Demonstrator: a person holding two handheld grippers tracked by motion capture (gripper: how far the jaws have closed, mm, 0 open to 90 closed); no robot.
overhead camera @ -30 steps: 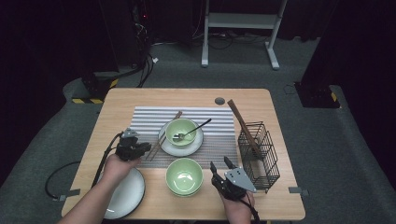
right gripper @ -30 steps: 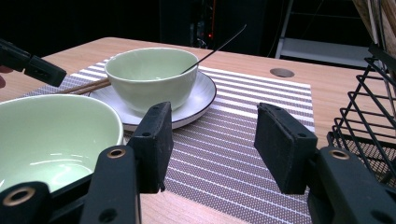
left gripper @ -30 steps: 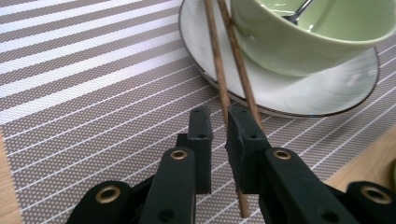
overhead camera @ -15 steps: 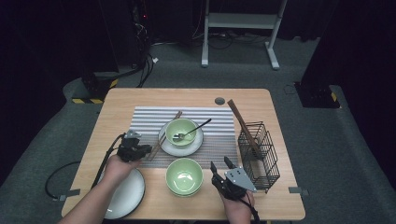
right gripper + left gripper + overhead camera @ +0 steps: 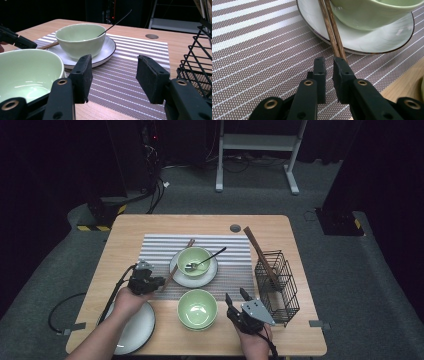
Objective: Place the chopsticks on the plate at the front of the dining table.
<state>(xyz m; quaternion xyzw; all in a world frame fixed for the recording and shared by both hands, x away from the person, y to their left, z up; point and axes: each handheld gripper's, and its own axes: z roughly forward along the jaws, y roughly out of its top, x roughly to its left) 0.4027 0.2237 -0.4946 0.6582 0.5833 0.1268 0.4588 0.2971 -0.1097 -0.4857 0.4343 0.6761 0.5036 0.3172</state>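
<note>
Now | left gripper (image 5: 329, 65) clenched on chopsticks (image 5: 331, 30) | long axis points away, under bowl (image 5: 372, 12) | right gripper (image 5: 112, 75) released

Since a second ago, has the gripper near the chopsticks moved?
No. The left gripper sits at the same spot on the striped mat, beside the plate.

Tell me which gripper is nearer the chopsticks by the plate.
Left. The left gripper has its tips at the chopsticks end; the right gripper sits apart, beyond the near bowl.
</note>
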